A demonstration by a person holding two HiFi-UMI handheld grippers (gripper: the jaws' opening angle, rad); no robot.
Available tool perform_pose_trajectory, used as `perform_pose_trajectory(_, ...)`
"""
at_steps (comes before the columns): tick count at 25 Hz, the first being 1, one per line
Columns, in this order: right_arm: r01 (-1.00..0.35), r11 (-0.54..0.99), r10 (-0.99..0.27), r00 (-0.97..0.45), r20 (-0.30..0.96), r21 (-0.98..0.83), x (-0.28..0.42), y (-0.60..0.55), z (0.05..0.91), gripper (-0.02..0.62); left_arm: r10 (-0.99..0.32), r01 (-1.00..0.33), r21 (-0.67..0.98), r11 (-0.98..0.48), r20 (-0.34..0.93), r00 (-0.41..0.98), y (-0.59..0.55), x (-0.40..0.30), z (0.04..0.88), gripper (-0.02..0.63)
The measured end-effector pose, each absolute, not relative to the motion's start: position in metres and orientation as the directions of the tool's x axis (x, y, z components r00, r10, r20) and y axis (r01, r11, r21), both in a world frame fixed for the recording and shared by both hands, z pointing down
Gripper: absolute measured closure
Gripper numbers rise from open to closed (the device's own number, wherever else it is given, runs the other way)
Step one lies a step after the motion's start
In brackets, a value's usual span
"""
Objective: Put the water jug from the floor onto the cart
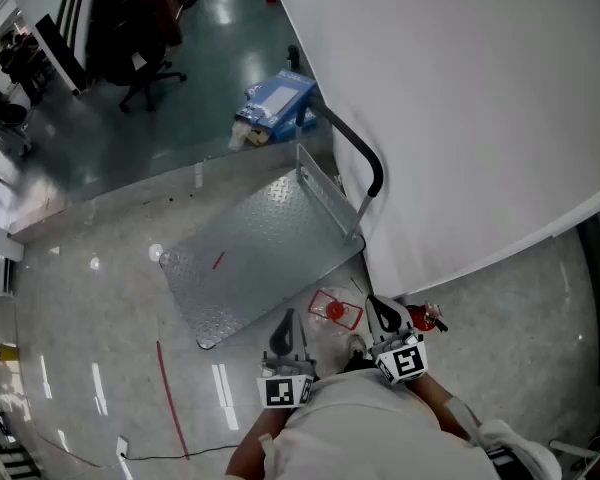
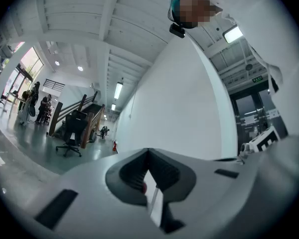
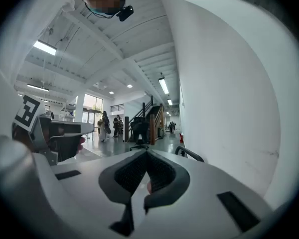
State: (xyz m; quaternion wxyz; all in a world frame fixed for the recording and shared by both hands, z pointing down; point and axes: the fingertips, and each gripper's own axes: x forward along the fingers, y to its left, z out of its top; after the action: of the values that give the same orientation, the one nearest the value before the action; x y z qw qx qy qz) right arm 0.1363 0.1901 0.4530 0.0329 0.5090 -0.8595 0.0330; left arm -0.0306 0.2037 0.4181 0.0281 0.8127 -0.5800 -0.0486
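The water jug is clear with a red cap and red trim. It stands on the floor just off the near right corner of the flat metal cart. The cart's black handle rises along the white wall. In the head view my left gripper is just left of the jug and my right gripper just right of it, both held level. Neither one touches the jug. The left gripper view shows its jaws meeting at the tips with nothing between them. In the right gripper view the jaws also stand shut and empty.
A curved white wall runs close along the right. A blue wrapped pack lies on the floor beyond the cart, with an office chair farther back. A small red object sits by the wall near my right gripper. Red tape marks the floor.
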Motion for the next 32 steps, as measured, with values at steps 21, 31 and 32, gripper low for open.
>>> perform_pose_trajectory(21, -0.854, 0.520, -0.769, -0.480, 0.421, -0.025, 0.121, 0.147, 0.548, 0.581, -0.944, -0.939, 0.101, -0.328, -0.065, 0.323, 0.202, -0.031, 0.402, 0.603)
perform_pose_trajectory(31, -0.757, 0.640, -0.302, -0.405, 0.863, -0.131, 0.097, 0.158, 0.783, 0.502, -0.946, -0.932, 0.169, -0.320, 0.001, 0.325, 0.197, -0.021, 0.437, 0.603)
perform_pose_trajectory(32, -0.752, 0.641, -0.241, -0.386, 0.890, -0.153, 0.096, 0.171, 0.807, 0.464, -0.945, -0.931, 0.178, -0.319, 0.017, 0.328, 0.198, -0.020, 0.443, 0.603)
